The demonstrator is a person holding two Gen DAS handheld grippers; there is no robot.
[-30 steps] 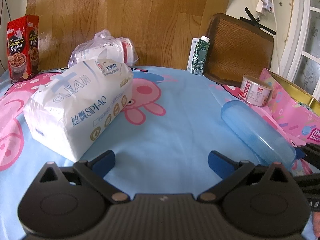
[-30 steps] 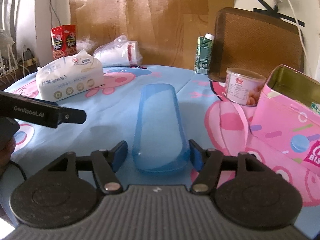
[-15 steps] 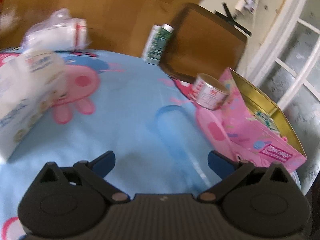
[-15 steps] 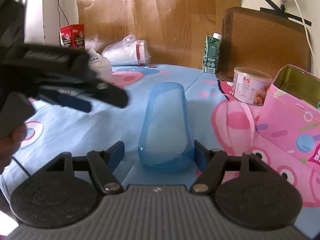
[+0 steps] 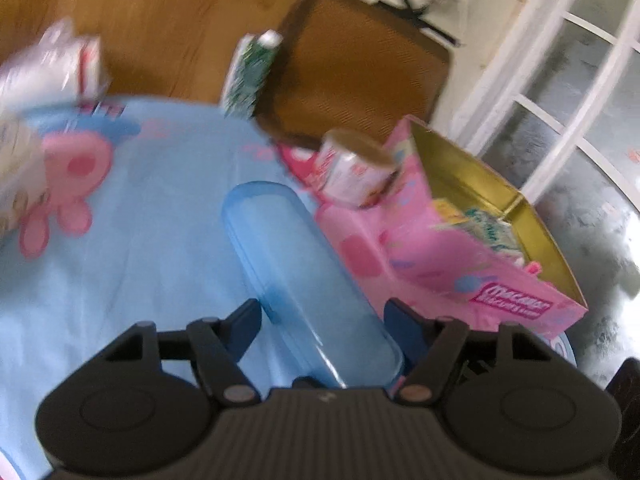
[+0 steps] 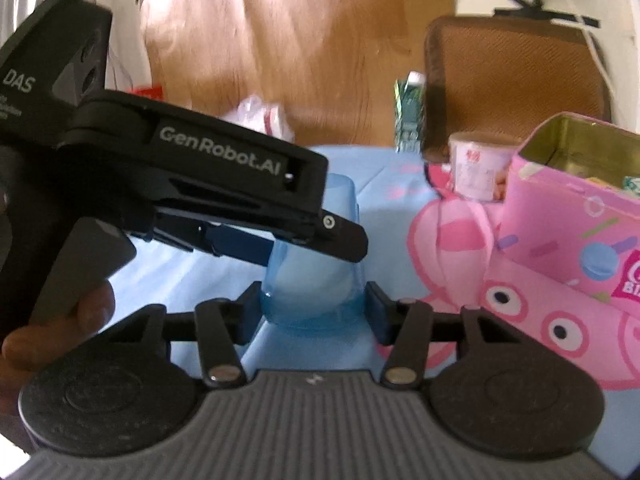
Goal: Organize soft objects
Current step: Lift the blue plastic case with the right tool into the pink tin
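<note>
A long, clear blue case [image 5: 288, 248] lies on the blue cartoon tablecloth [image 5: 160, 240]. My left gripper [image 5: 326, 316] straddles its near part. The jaws are closing, with thin gaps still at the pads. In the right wrist view the left gripper's black finger [image 6: 344, 240] crosses above the blue case [image 6: 316, 288]. My right gripper [image 6: 314, 312] is closing too, and its pads touch both sides of the case's near end. A white tissue pack [image 5: 16, 176] shows blurred at the far left. A plastic bag of white rolls [image 5: 52, 68] sits behind it.
An open pink tin box [image 5: 480, 276] with packets inside stands to the right of the case. A small can [image 5: 352, 172] is behind it. A green carton [image 5: 252, 72] and a brown chair back [image 5: 352, 64] are at the table's far edge. A hand [image 6: 60, 332] holds the left gripper.
The left gripper swung right from the tissue pack to over the blue case, and its jaws narrowed around it. The right jaws drew in onto the case's near end.
</note>
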